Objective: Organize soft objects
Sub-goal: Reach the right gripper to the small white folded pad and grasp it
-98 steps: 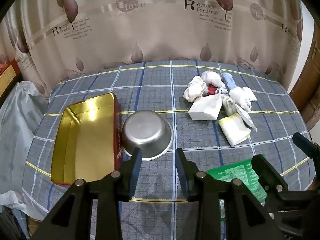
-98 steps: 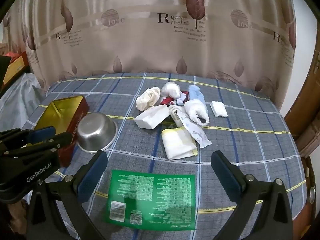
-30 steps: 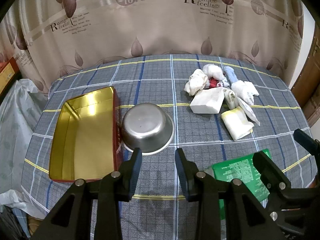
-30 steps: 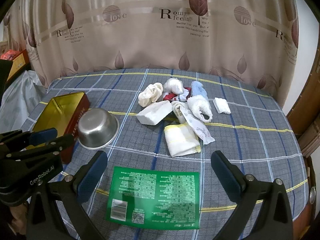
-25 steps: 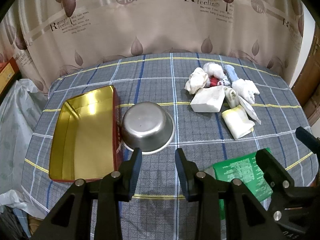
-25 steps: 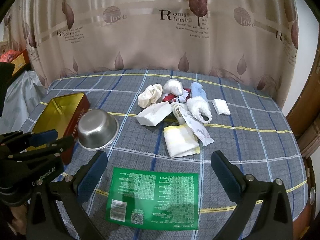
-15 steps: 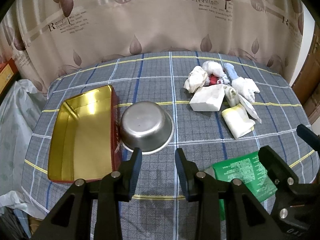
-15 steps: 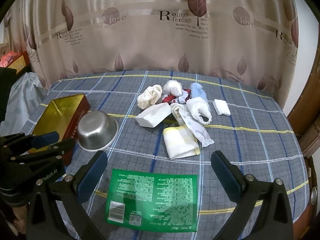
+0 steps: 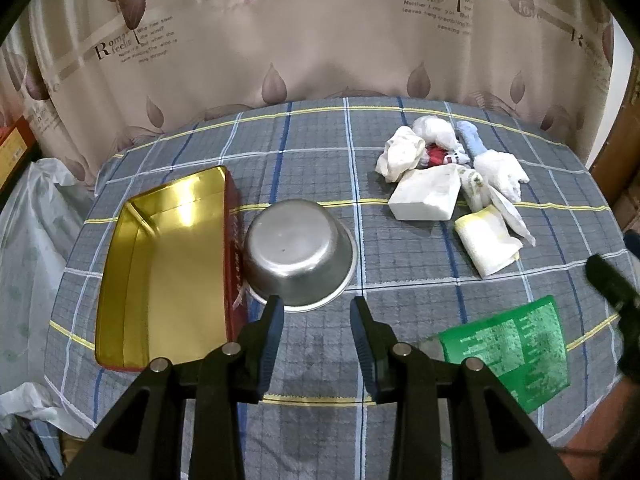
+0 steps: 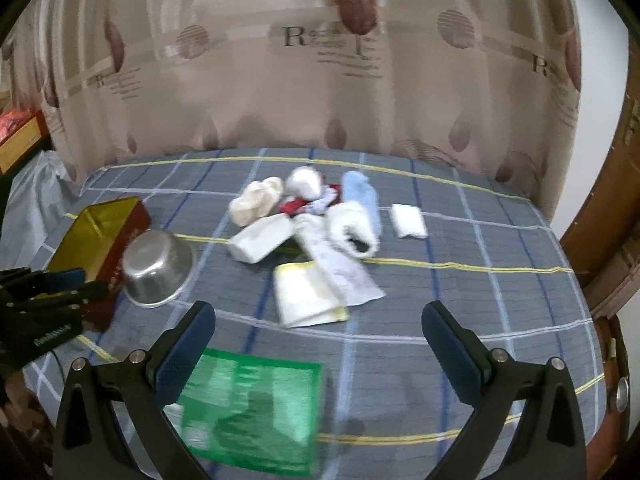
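Note:
A heap of soft things [image 9: 440, 160] lies at the far right of the plaid table: cream and white socks, a red piece, a light blue sock [image 10: 362, 192], a white packet [image 9: 426, 194] and a yellow-edged folded cloth [image 9: 488, 244]. A small white folded cloth [image 10: 408, 220] lies apart to the right. My left gripper [image 9: 317, 312] stands open and empty just in front of an upturned steel bowl [image 9: 300, 252]. My right gripper [image 10: 318, 320] is open wide and empty, above the near edge of the folded cloth [image 10: 308, 292]. The right wrist view is blurred.
An open gold tin with red sides [image 9: 168, 264] sits left of the bowl. A flat green packet [image 9: 516, 348] lies near the front edge under my right gripper. A patterned curtain hangs behind the table [image 9: 312, 152]. White plastic bags [image 9: 28, 240] are on the left.
My right gripper has moved forward toward the heap, so the folded cloth now sits closer between its fingers. The left gripper has stayed where it was.

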